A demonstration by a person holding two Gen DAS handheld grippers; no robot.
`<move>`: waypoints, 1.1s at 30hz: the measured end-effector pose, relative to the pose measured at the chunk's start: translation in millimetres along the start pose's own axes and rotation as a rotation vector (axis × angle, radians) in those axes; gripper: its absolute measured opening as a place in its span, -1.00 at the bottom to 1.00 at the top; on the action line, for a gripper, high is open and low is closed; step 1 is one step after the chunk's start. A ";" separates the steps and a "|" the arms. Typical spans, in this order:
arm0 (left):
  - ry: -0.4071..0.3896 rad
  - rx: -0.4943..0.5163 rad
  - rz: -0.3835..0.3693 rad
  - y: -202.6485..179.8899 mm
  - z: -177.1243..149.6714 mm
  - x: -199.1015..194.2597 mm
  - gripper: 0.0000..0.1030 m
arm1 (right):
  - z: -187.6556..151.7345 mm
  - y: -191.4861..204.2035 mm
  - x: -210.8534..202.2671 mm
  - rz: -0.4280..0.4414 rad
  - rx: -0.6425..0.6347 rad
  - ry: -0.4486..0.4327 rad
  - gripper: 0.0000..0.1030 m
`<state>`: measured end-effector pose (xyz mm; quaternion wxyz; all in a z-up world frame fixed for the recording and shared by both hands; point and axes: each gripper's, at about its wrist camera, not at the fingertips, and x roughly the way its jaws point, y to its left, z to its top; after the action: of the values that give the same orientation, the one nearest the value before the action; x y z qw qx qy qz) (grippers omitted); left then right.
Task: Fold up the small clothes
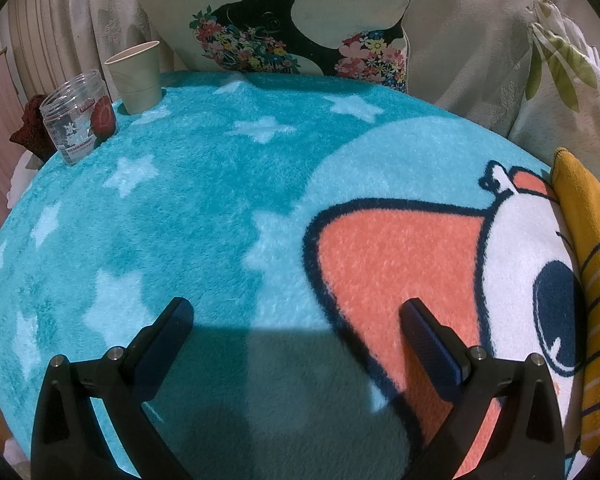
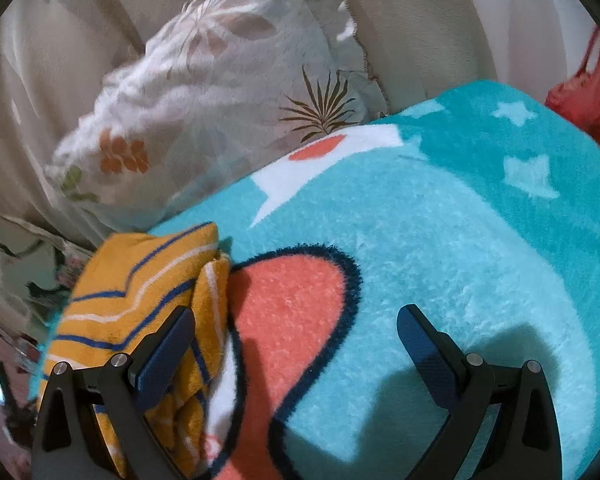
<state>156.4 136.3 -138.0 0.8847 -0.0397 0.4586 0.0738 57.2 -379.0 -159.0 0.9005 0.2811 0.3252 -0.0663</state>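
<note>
the left gripper hangs spread wide over the teal star blanket, nothing between its fingers. the right gripper is likewise spread and empty, with the folded yellow striped cloth under its left finger. farther off stand a clear jar, a paper cup and cushions.

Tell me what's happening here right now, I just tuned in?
Both grippers hang open over a turquoise star-print fleece blanket, holding nothing. The left gripper faces bare blanket, with a paper cup and a clear plastic jar at the far edge. The right gripper is beside a yellow striped garment lying bunched at the blanket's edge, not yet grasped. No fold has begun.
</note>
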 end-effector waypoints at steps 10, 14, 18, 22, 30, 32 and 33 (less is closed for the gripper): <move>0.002 0.001 0.009 -1.1 -0.2 0.3 1.00 | -0.4 -7.2 -5.6 0.060 0.053 -0.020 0.99; -0.005 -0.004 -0.010 0.7 -3.6 -2.6 1.00 | 1.4 -0.3 1.0 0.053 0.014 0.009 1.00; -0.071 -0.020 -0.085 2.5 -8.6 -20.9 1.00 | 3.9 -8.6 0.5 0.110 0.058 -0.005 1.00; -0.217 0.020 -0.131 -9.4 -31.1 -86.2 1.00 | 5.5 -4.8 3.2 0.108 0.036 0.025 1.00; -0.544 0.111 -0.122 -33.0 -82.3 -220.6 1.00 | -16.2 28.0 -50.2 0.018 -0.069 -0.069 0.75; -0.628 0.114 -0.097 -36.2 -96.4 -245.8 1.00 | -38.4 50.6 -93.5 0.005 -0.126 -0.179 0.75; -0.647 0.114 -0.091 -36.6 -99.0 -252.7 1.00 | -51.6 63.3 -114.7 -0.018 -0.157 -0.230 0.76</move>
<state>-61.0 62.8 11.6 0.9877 0.0150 0.1550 0.0173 -41.4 -305.2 -90.8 0.9503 0.1975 0.2268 -0.0806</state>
